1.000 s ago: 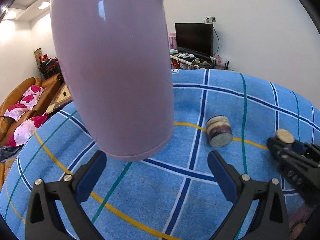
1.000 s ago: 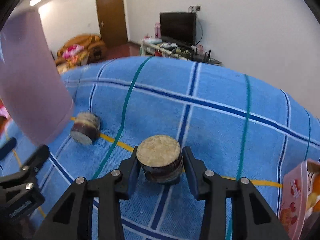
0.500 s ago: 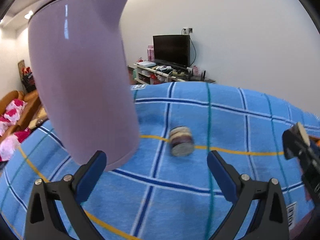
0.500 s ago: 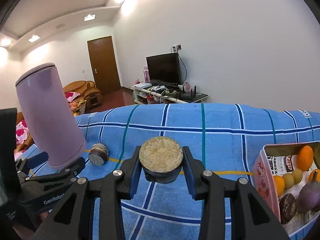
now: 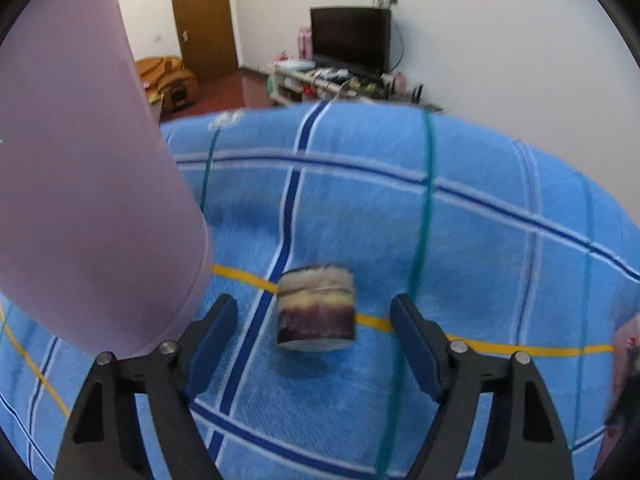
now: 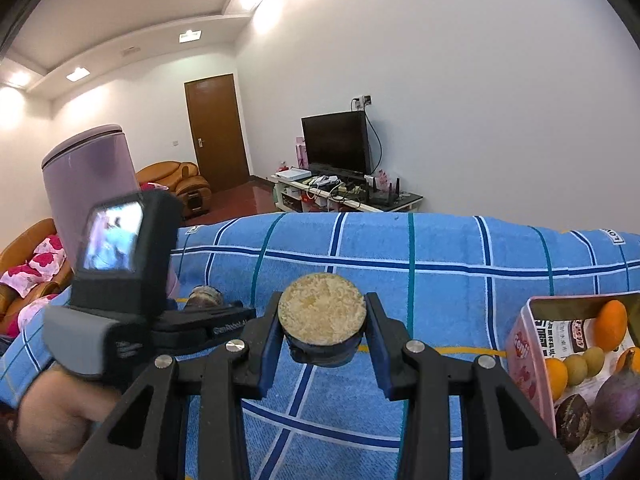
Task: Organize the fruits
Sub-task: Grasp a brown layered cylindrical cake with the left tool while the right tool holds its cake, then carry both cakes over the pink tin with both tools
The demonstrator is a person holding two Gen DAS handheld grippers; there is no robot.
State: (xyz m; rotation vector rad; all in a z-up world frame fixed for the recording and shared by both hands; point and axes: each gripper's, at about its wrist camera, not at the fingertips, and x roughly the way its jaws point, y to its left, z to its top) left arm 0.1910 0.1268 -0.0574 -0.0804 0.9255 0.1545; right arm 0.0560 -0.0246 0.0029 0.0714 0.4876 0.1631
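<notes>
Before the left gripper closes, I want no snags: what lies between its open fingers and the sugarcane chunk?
Only bare blue checked cloth, seen in the left wrist view; the sugarcane chunk lies just ahead of the left gripper.

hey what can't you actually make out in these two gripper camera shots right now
- Left wrist view: the pink box is cut off by the right edge; the purple chunk is motion-blurred.
- Right wrist view: the left gripper hides most of that chunk; right gripper fingers cover the held chunk's sides.

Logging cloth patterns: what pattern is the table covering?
The table covering is light blue, checked with dark blue, white, teal and yellow lines; the right wrist view shows it best.
</notes>
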